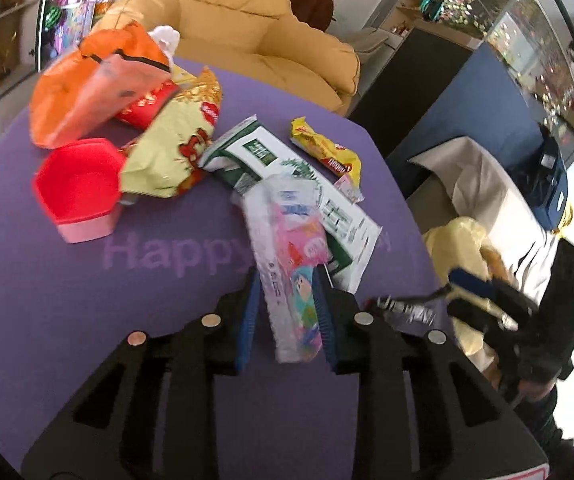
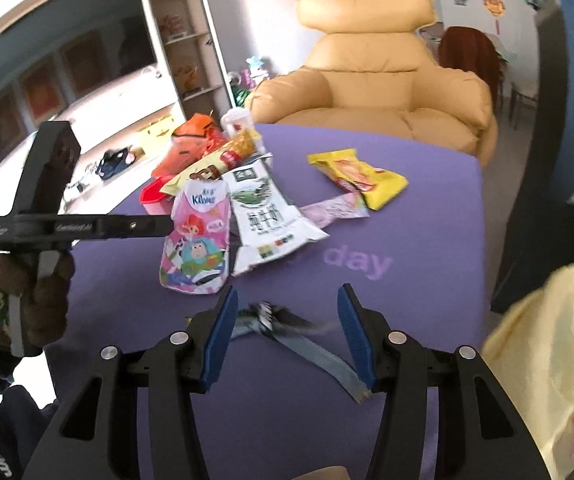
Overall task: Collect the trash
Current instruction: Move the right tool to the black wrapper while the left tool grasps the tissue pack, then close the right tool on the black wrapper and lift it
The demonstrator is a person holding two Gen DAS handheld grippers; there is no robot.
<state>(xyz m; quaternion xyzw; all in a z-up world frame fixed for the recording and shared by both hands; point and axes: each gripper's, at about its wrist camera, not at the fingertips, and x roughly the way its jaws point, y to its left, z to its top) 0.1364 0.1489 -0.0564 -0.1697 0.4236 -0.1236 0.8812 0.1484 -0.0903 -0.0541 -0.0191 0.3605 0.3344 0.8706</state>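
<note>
Left wrist view shows my left gripper (image 1: 287,312) pinching the near end of the pink tissue pack (image 1: 291,256), its blue pads pressed to both sides; the right wrist view shows the pack hanging from it over the purple table (image 2: 427,216). I judge the pack light, soft and slick-filmed, so a grip across its flat end, as now, should serve, though a loose pinch could slip. My right gripper (image 2: 287,332) stands spread, with a crumpled dark wrapper (image 2: 275,320) lying on the table between its fingers, blurred; thin and limp, it wants a pinch at its bunched middle. Just beyond lie the green-and-white bag (image 1: 271,156), partly under the pack, then the yellow snack wrapper (image 2: 359,178) and a small pink sachet (image 2: 335,208). Farther off sit a red tub (image 1: 79,188), a printed yellow bag (image 1: 167,148) and an orange bag (image 1: 99,84), crowded together. A yellow trash bag (image 2: 547,360) hangs off the table's right edge.
</note>
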